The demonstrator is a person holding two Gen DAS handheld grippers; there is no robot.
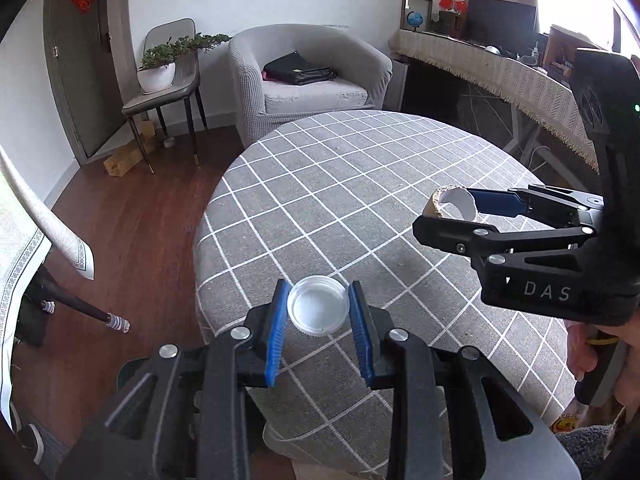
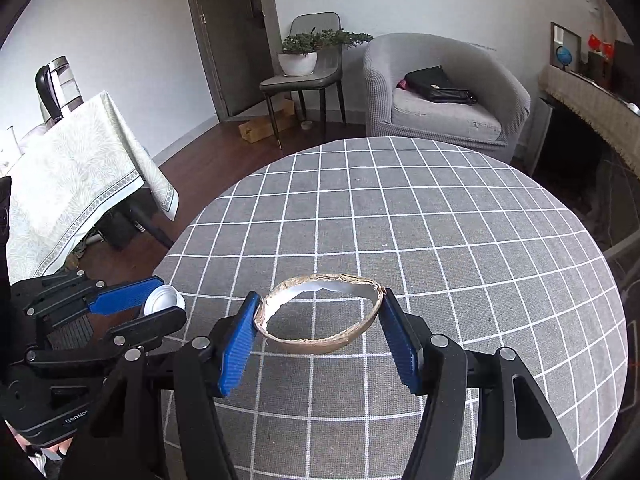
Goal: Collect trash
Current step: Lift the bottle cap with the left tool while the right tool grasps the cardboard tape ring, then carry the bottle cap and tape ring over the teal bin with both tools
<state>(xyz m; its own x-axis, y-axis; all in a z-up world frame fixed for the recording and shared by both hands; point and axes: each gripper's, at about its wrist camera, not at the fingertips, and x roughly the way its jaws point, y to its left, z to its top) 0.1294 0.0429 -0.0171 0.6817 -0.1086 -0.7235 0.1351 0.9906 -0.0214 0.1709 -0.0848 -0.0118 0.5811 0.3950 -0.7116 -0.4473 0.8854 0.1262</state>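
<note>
Holding trash in both claws — my left gripper (image 1: 318,312) pinching lid (image 1: 317,311), right gripper (image 2: 320,320) pinching cardboard ring (image 2: 320,312). Next — needing bin, none visible.

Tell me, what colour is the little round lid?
White lid, clearest in the left wrist view.

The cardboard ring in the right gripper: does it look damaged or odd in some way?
Yes. The cardboard ring between the jaws of the right gripper has a torn, ragged upper edge and is squashed into an oval, not round. The white lid in the left gripper looks intact.
</note>
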